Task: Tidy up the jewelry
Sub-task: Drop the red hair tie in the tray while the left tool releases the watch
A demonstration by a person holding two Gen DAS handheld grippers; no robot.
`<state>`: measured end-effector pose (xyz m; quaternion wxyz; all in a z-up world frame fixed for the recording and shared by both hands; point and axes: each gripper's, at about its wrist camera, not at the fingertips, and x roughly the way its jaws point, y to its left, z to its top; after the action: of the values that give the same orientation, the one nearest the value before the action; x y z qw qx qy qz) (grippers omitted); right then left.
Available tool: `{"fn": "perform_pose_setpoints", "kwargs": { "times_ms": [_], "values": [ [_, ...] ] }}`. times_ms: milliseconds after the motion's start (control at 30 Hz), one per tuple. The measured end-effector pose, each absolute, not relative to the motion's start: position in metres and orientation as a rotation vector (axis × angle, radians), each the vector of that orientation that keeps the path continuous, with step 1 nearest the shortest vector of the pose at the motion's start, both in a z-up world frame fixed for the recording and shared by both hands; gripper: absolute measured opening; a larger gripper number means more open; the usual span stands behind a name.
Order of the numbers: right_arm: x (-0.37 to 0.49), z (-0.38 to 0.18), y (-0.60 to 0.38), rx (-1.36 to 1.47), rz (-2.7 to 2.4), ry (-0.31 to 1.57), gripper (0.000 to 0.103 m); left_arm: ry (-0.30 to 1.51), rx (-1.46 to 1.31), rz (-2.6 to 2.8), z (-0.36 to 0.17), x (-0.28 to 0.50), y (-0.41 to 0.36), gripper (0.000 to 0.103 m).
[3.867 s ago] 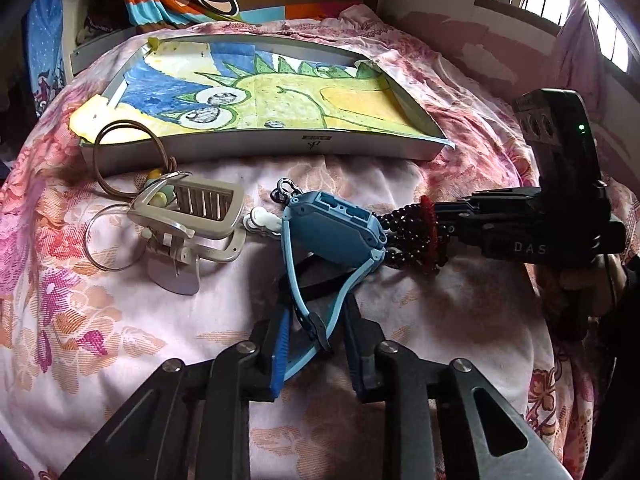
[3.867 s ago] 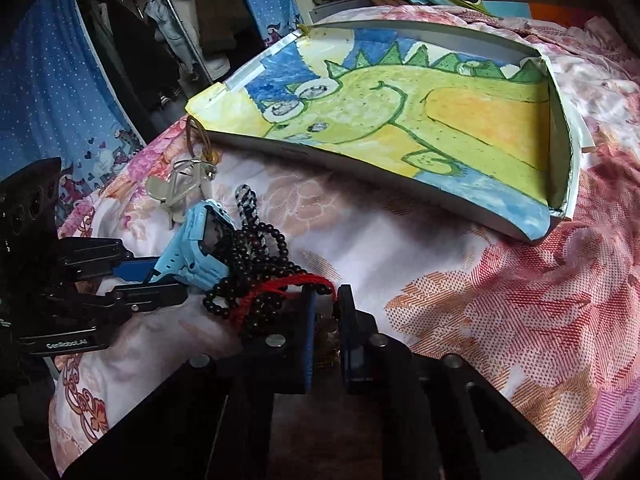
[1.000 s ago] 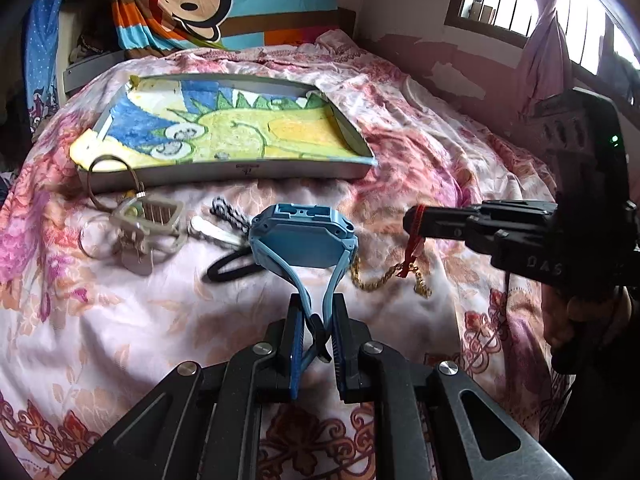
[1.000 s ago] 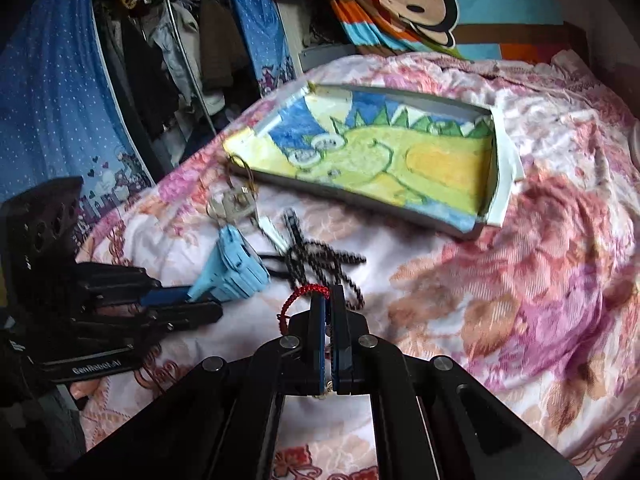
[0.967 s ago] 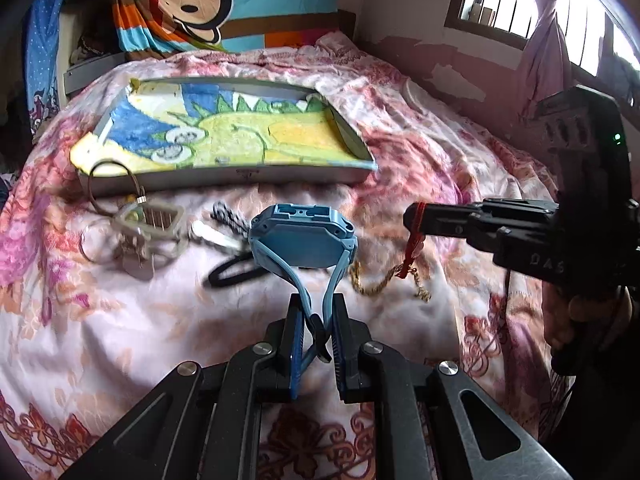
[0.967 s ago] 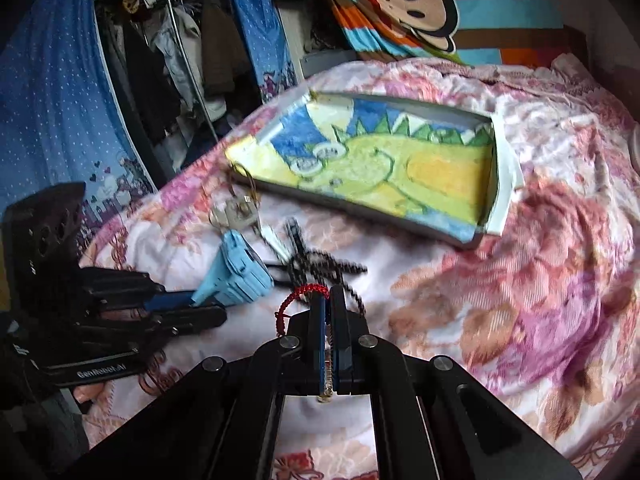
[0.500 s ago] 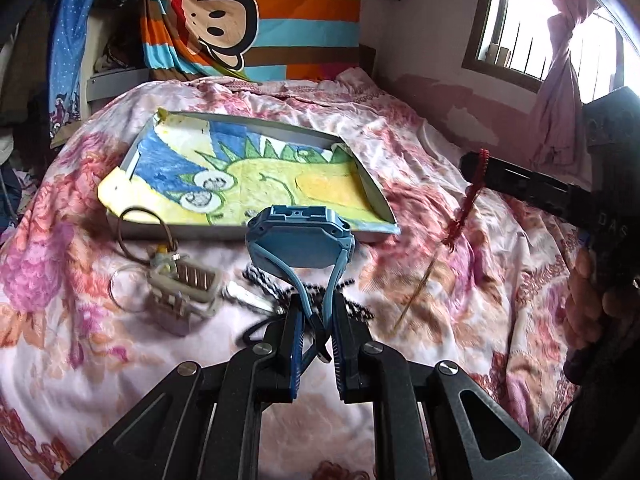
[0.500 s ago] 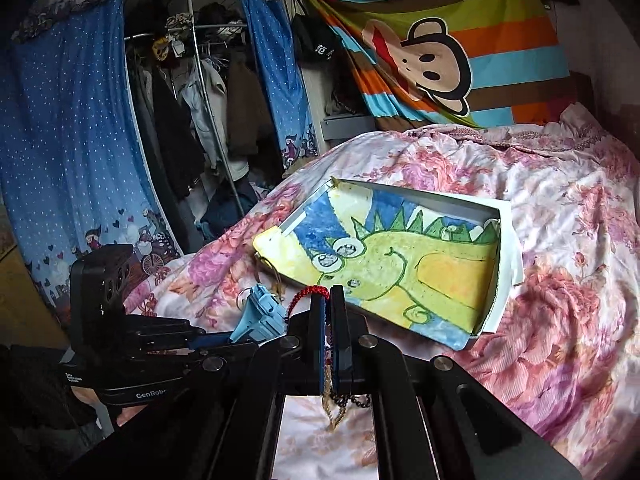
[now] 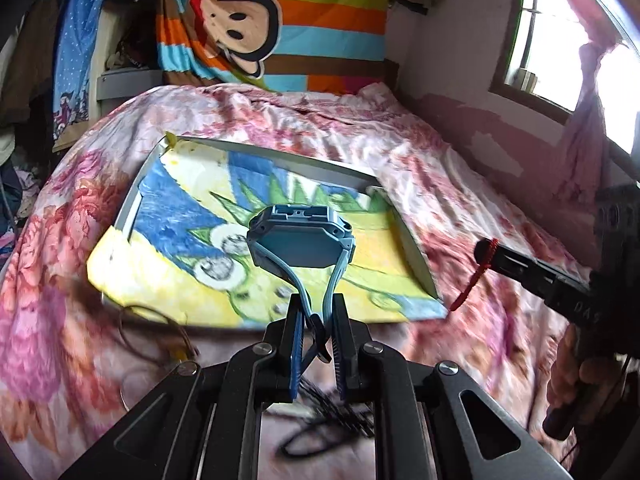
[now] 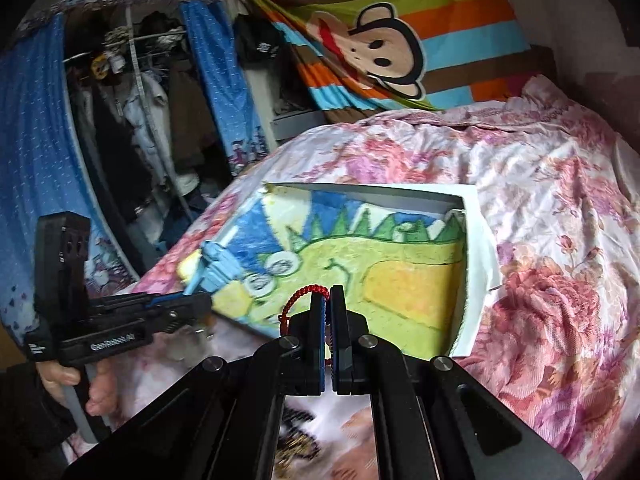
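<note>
My left gripper [image 9: 316,316] is shut on the strap of a light blue watch [image 9: 301,243] and holds it in the air above the near part of a shallow grey tray [image 9: 414,250] lined with a dinosaur drawing. The watch also shows in the right wrist view [image 10: 216,266]. My right gripper [image 10: 329,300] is shut on a red cord bracelet [image 10: 298,298], lifted over the tray's [image 10: 474,240] near edge. The bracelet hangs from the right gripper in the left wrist view [image 9: 474,276]. A black bead necklace [image 9: 324,412] lies blurred on the bed below the left gripper.
The tray lies on a floral bedsheet [image 9: 460,184]. Metal rings [image 9: 160,332] lie blurred on the sheet at the tray's near left corner. A monkey-print blanket [image 9: 256,28] hangs at the head of the bed. A clothes rack [image 10: 136,120] stands left of the bed.
Both grippers have risen and moved forward toward the tray. The watch now hangs over the drawing. The red bracelet is lifted clear of the bed; the black beads stay on the sheet.
</note>
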<state>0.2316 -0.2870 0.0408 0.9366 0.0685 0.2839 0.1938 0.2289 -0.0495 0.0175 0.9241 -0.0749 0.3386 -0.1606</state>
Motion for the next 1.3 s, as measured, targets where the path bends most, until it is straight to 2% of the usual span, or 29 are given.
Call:
{"fn": "perform_pose_setpoints", "kwargs": {
  "times_ms": [200, 533, 600, 667, 733, 900, 967, 1000, 1067, 1133, 1200, 1300],
  "values": [
    [0.268, 0.001, -0.295, 0.163, 0.306, 0.661, 0.003, 0.764, -0.169, -0.27, -0.002, 0.282, -0.051, 0.012],
    [0.282, -0.025, -0.298, 0.13, 0.249, 0.708, 0.004, 0.807, -0.16, -0.262, -0.022, 0.302, -0.056, 0.016],
    [0.282, -0.027, -0.299, 0.126, 0.243, 0.714, 0.008, 0.82, -0.144, -0.251, -0.025, 0.303, -0.058, 0.019],
    [0.282, -0.028, -0.301, 0.13, 0.239, 0.718, 0.027, 0.825, -0.138, -0.243, -0.027, 0.303, -0.06, 0.02],
    [0.28, -0.027, -0.301, 0.134, 0.243, 0.712, 0.038, 0.824, -0.143, -0.245, -0.027, 0.302, -0.06, 0.023],
    [0.275, -0.023, -0.297, 0.1, 0.238, 0.701, 0.04, 0.827, -0.15, -0.23, -0.022, 0.298, -0.057, 0.026],
    [0.272, -0.019, -0.297, 0.093, 0.228, 0.69, 0.052, 0.82, -0.159, -0.233, -0.017, 0.294, -0.055, 0.027],
    [0.268, -0.015, -0.297, 0.09, 0.222, 0.675, 0.054, 0.81, -0.162, -0.235, -0.013, 0.291, -0.055, 0.028],
    [0.264, -0.009, -0.297, 0.084, 0.215, 0.66, 0.056, 0.778, -0.156, -0.245, -0.002, 0.281, -0.057, 0.037],
    [0.257, -0.001, -0.297, 0.072, 0.203, 0.64, 0.061, 0.747, -0.155, -0.249, 0.006, 0.273, -0.058, 0.07],
    [0.249, 0.008, -0.297, 0.068, 0.2, 0.615, 0.067, 0.688, -0.16, -0.238, 0.017, 0.259, -0.058, 0.078],
    [0.233, 0.021, -0.297, 0.067, 0.201, 0.574, 0.077, 0.656, -0.16, -0.24, 0.031, 0.244, -0.057, 0.079]
  ]
}}
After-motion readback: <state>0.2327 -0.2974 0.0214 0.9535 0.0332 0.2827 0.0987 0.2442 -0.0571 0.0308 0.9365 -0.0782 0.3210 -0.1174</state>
